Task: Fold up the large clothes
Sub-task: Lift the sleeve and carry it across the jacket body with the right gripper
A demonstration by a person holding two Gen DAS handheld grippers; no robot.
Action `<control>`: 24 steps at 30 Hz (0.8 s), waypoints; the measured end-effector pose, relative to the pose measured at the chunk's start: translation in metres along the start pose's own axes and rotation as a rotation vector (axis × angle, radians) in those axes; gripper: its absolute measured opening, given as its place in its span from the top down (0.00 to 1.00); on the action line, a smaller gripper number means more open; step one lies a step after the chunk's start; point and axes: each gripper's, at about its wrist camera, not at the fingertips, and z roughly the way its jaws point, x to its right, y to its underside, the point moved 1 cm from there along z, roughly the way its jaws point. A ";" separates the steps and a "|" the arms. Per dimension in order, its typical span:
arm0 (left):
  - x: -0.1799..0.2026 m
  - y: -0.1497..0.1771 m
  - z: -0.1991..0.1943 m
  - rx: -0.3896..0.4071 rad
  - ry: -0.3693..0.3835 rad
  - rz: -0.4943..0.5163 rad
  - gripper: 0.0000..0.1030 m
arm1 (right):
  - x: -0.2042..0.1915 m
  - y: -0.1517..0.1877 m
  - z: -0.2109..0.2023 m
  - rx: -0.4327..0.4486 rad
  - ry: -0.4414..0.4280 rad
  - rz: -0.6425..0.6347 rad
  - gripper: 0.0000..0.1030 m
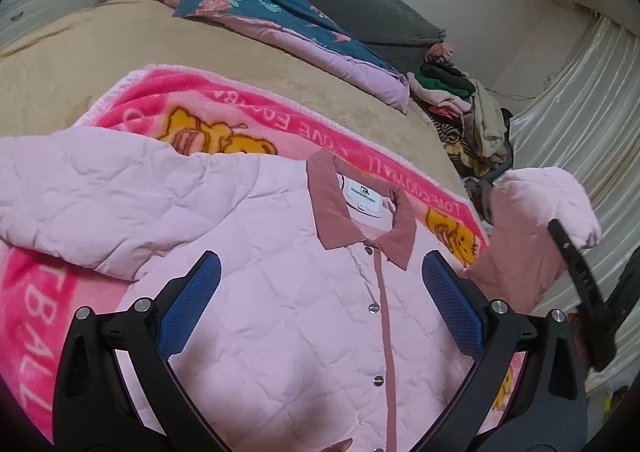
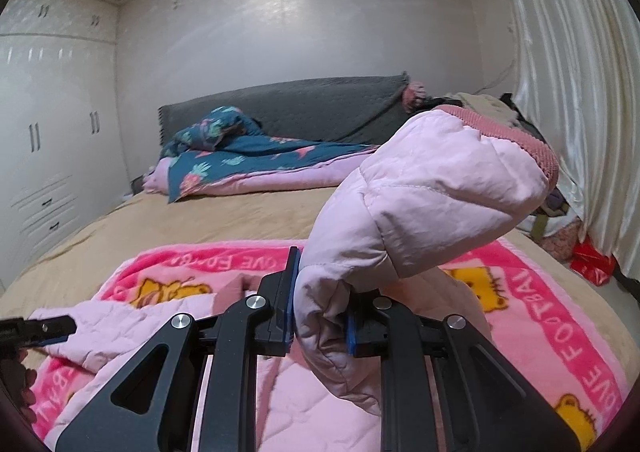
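Bedroom walls and a white wardrobe (image 2: 52, 139) stand behind a big bed (image 1: 60, 63) with a tan cover. On the bed lies a pink cartoon blanket (image 1: 40, 316), and on that blanket lies the pink quilted jacket (image 1: 256, 292), front up, snaps closed, collar (image 1: 360, 223) toward the headboard.

The folding looks like it has only just begun. The jacket body is flat on the blanket. One sleeve (image 1: 80, 203) lies spread out to the side. The other sleeve (image 2: 432, 187) is lifted up off the blanket. It is not folded over the jacket yet. I think both sleeves and the body are left to fold.

The right gripper (image 2: 320, 316) is pressed together, pinching the lifted sleeve. The left gripper (image 1: 320, 300) is spread wide above the jacket's chest, holding nothing.
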 end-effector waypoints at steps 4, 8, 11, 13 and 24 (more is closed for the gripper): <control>-0.011 -0.002 0.001 -0.001 0.007 -0.039 0.08 | -0.025 0.011 0.012 -0.018 -0.032 -0.056 0.83; -0.027 -0.002 0.006 -0.019 0.041 -0.111 0.08 | -0.056 0.027 0.027 -0.052 -0.058 -0.130 0.83; -0.038 -0.003 0.009 -0.021 0.045 -0.151 0.08 | -0.077 0.042 0.043 -0.084 -0.070 -0.185 0.83; -0.044 -0.003 0.010 -0.011 -0.004 -0.153 0.08 | -0.086 0.053 0.050 -0.102 -0.072 -0.219 0.83; -0.072 0.003 0.028 -0.050 -0.039 -0.234 0.08 | -0.140 0.122 0.084 -0.283 -0.167 -0.366 0.77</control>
